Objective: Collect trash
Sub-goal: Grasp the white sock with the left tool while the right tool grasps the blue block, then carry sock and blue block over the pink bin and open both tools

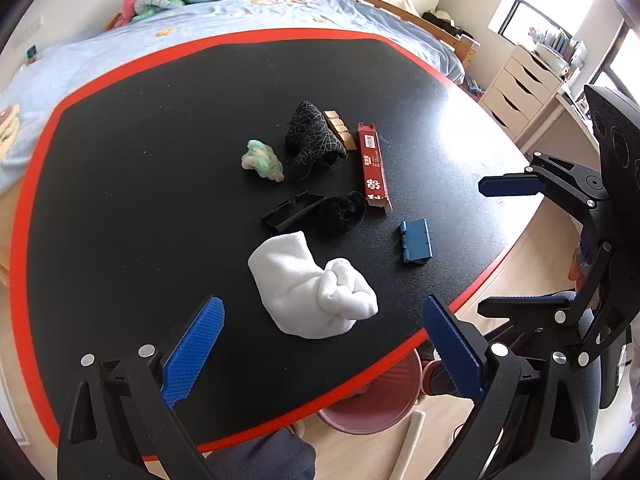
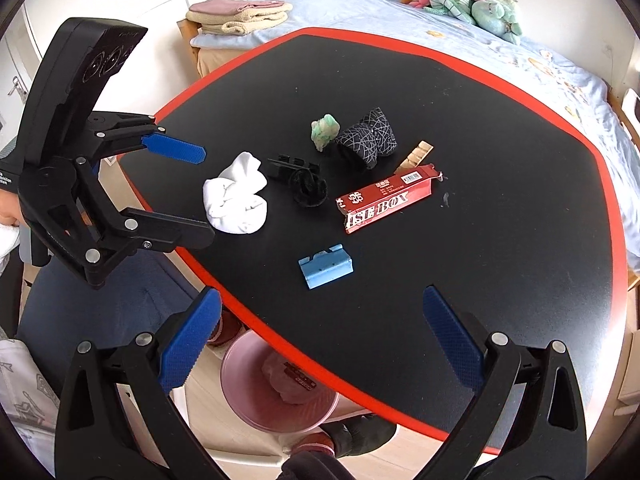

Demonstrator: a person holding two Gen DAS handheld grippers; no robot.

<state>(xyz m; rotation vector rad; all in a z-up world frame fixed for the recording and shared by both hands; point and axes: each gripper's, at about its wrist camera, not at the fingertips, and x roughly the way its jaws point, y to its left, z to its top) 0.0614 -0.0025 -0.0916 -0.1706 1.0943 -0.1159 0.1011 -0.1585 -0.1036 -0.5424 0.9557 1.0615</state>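
Right wrist: red carton point(image 2: 387, 202) lengthwise left-right

Two wrist cameras look down on one black, red-edged counter point(image 1: 120, 160) from its near edge.

The left wrist view rides above the counter's near left side, facing forward and to the right past the open left gripper point(image 1: 320, 344) toward the bed point(image 1: 280, 4) beyond. The right wrist view hangs off the near right edge, facing forward and left. Both share the clutter at the counter's middle, the pink bin point(image 2: 280, 400) below, and each other's gripper.
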